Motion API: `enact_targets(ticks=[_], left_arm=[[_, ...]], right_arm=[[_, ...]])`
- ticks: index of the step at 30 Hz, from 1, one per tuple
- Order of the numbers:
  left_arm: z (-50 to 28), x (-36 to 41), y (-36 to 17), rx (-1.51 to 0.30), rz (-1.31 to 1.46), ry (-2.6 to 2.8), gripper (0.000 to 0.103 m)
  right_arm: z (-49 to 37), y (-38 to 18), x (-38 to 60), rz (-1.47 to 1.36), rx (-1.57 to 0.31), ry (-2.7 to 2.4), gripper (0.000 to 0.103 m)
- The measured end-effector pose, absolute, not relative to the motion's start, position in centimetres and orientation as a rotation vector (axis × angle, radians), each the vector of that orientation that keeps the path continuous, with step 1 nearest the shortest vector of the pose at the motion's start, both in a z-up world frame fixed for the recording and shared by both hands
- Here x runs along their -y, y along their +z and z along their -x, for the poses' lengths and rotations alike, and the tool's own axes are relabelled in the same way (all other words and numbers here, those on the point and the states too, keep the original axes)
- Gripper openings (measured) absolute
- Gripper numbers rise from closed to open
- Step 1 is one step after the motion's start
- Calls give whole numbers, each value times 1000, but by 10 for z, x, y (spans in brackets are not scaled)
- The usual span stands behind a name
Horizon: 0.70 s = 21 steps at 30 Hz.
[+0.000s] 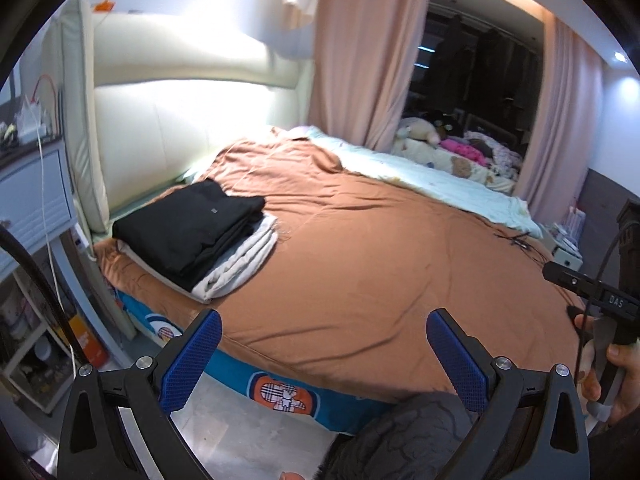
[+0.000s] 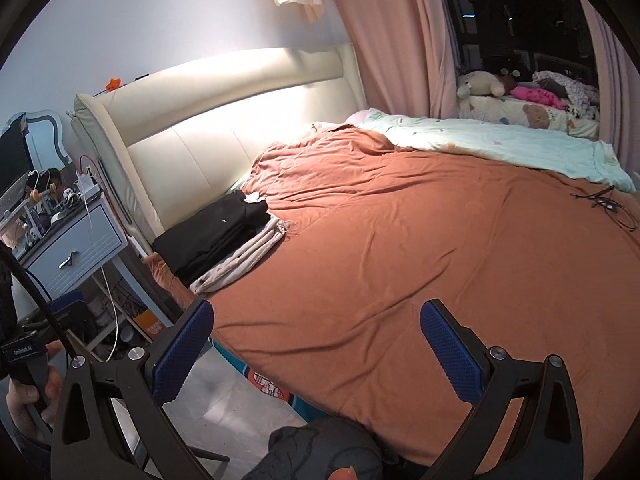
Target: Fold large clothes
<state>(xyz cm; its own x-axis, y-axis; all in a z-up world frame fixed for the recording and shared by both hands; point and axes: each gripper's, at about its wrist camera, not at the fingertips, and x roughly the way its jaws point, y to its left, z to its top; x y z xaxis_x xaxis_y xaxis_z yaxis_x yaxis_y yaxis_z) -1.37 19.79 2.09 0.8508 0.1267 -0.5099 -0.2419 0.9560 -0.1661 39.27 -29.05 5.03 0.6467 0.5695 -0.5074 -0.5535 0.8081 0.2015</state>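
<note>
Left wrist view: left hand-held gripper [image 1: 324, 354] spread above orange bedspread [image 1: 360, 264].

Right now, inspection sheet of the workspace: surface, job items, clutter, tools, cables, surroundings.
Surface: bed with brown cover, wrinkled, mostly bare.
Job's things: folded black garment stacked on folded grey garment near the headboard; no unfolded garment laid out.
Clutter: mint quilt along far edge.
Grippers: left tool open, holding nothing; right tool open, holding nothing; both hover at the bed's near edge.
Cables: thin black cable lying on the cover, far right.
Surroundings: nightstand, pink curtains, plush toys at the window.
</note>
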Motion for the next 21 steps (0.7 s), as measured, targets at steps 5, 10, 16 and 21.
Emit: enact_targets(ticks=[5, 10, 16, 21], left_arm=[[43, -170, 26, -482, 188, 156, 103], [67, -146, 25, -468, 150, 135, 103], [97, -127, 19, -463, 141, 114, 103], [115, -119, 11, -437, 136, 114, 103]], right_arm=[[-357, 42, 308, -56, -570, 623, 103], [-318, 31, 326, -57, -579, 618, 103], [-279, 23, 345, -51, -553, 600, 103], [-257, 16, 354, -38, -512, 551, 103]])
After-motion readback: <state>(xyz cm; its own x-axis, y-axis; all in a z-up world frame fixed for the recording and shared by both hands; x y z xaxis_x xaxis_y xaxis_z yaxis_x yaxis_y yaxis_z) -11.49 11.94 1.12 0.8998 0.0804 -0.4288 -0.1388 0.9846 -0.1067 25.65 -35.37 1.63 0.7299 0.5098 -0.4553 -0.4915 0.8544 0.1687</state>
